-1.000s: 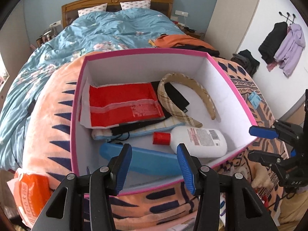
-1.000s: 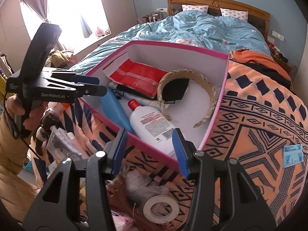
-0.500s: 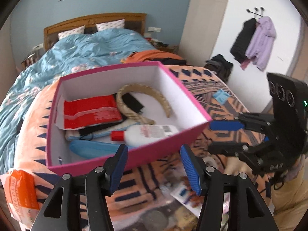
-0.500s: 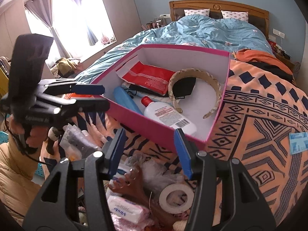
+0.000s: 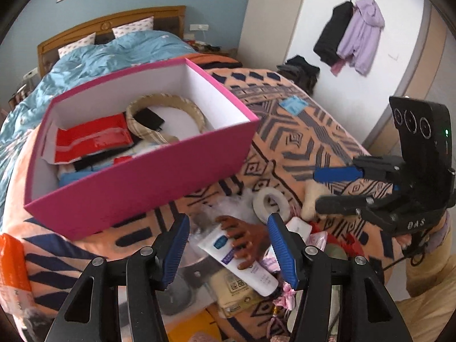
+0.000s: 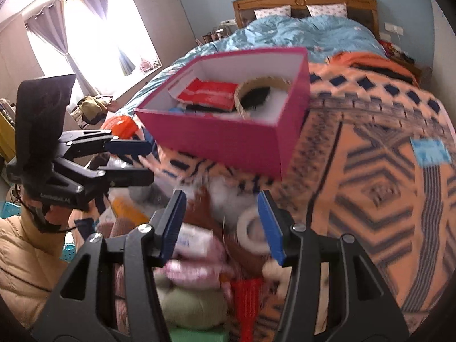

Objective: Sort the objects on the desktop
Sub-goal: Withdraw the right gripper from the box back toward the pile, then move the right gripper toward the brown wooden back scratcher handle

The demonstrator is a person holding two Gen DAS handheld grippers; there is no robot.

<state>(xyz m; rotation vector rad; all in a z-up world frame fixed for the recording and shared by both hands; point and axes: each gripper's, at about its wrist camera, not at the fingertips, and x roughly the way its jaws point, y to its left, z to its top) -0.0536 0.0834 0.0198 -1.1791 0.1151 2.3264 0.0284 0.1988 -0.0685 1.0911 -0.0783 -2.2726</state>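
A pink box (image 5: pixel 148 176) (image 6: pixel 216 139) with a white inside stands on the patterned blanket. It holds a red packet (image 5: pixel 91 139), a plaid headband (image 5: pixel 168 108), a black item and a lotion bottle's red cap (image 5: pixel 122 161). My left gripper (image 5: pixel 228 248) is open and empty above a pile with a white tube (image 5: pixel 242 262), a brown claw hair clip (image 5: pixel 245 236) and a tape roll (image 5: pixel 270 202). My right gripper (image 6: pixel 222 225) is open and empty over the same pile, beside the tape roll (image 6: pixel 250 233). It also shows in the left wrist view (image 5: pixel 336 188).
An orange and navy patterned blanket (image 5: pixel 299 131) covers the bed foot, a blue duvet (image 5: pixel 114 57) lies behind. An orange packet (image 5: pixel 12 265) lies at the left. A small blue card (image 5: pixel 293 104) lies on the blanket. Jackets (image 5: pixel 353 31) hang on the right wall.
Both grippers have pulled back from the box and tilted down over the pile in front of it. The box now looks farther away. Both stay open.
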